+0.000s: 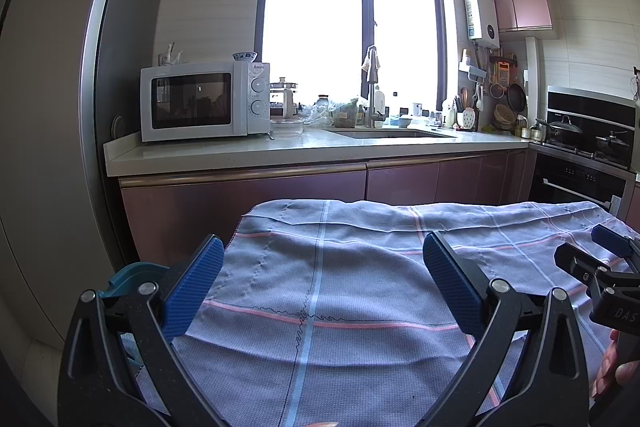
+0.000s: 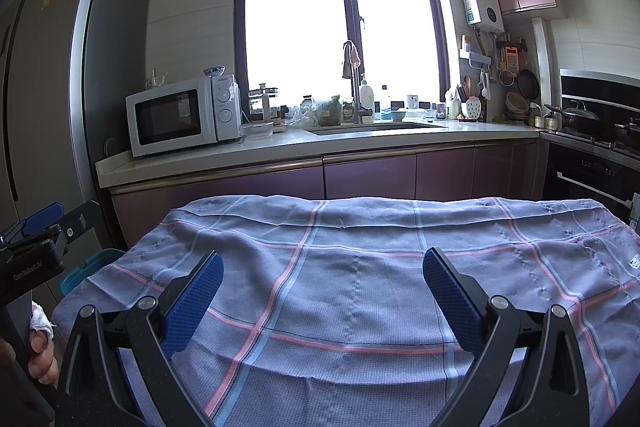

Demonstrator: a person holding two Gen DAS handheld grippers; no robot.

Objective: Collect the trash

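My left gripper (image 1: 323, 281) is open and empty above a table covered with a blue-grey checked cloth (image 1: 340, 307). My right gripper (image 2: 323, 285) is open and empty over the same cloth (image 2: 360, 267). I see no loose trash on the cloth. A teal bin's rim (image 1: 132, 277) shows just left of the table, behind my left finger; it also shows in the right wrist view (image 2: 86, 269). The right gripper shows at the right edge of the left wrist view (image 1: 604, 267), and the left gripper shows at the left edge of the right wrist view (image 2: 36, 239).
A kitchen counter (image 1: 304, 151) runs behind the table with a white microwave (image 1: 204, 101), a sink with a tap (image 1: 374, 95) and several jars and bags. A stove with pans (image 1: 584, 141) stands at the right. A tall fridge (image 1: 40, 127) stands at the left.
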